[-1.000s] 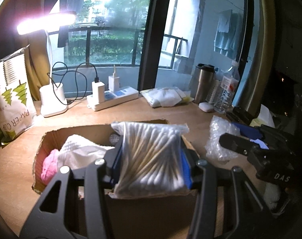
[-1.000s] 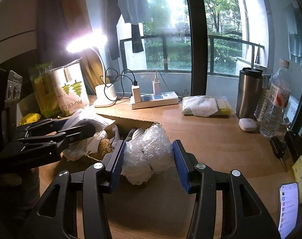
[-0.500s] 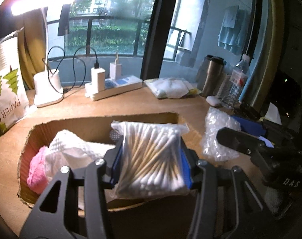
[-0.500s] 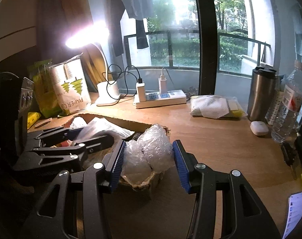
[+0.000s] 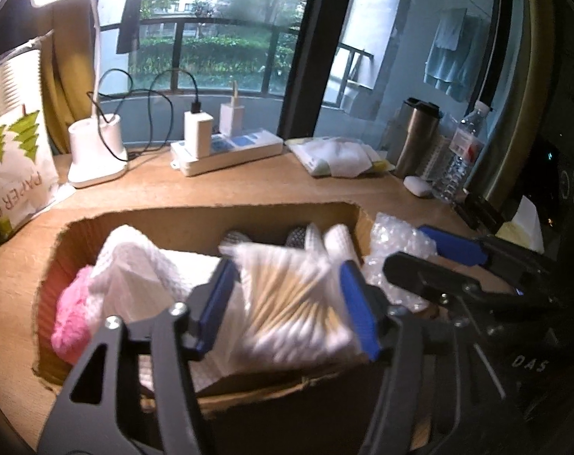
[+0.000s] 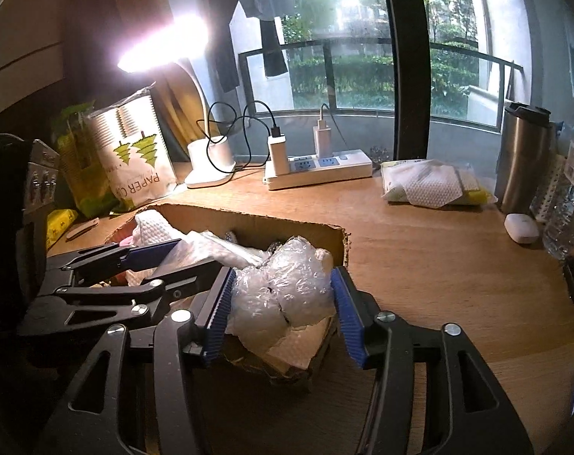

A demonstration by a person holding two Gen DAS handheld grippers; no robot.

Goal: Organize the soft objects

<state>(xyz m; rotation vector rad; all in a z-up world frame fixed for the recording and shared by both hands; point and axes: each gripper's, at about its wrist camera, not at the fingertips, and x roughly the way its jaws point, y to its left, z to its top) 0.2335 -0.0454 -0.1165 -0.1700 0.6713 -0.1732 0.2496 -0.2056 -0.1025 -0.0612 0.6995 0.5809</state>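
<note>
— Item one?
— My left tongs (image 5: 287, 303) clamp a clear bag of cotton swabs (image 5: 292, 303) (wooden sticks, white tips, blurred), above the cardboard box (image 5: 196, 223).
— Item two?
— My right tongs (image 6: 283, 295) pinch a crumpled wad of bubble wrap (image 6: 287, 284), translucent, over the box's right end.
— Box contents?
— White quilted cloth (image 5: 143, 269), pink fluffy piece (image 5: 72, 322); box sits on the counter (image 6: 438, 250).

The cotton swab bag (image 5: 294, 303) between my left jaws is motion-blurred. The paper cup bag (image 5: 10, 151) is cut off at the left edge.
</note>
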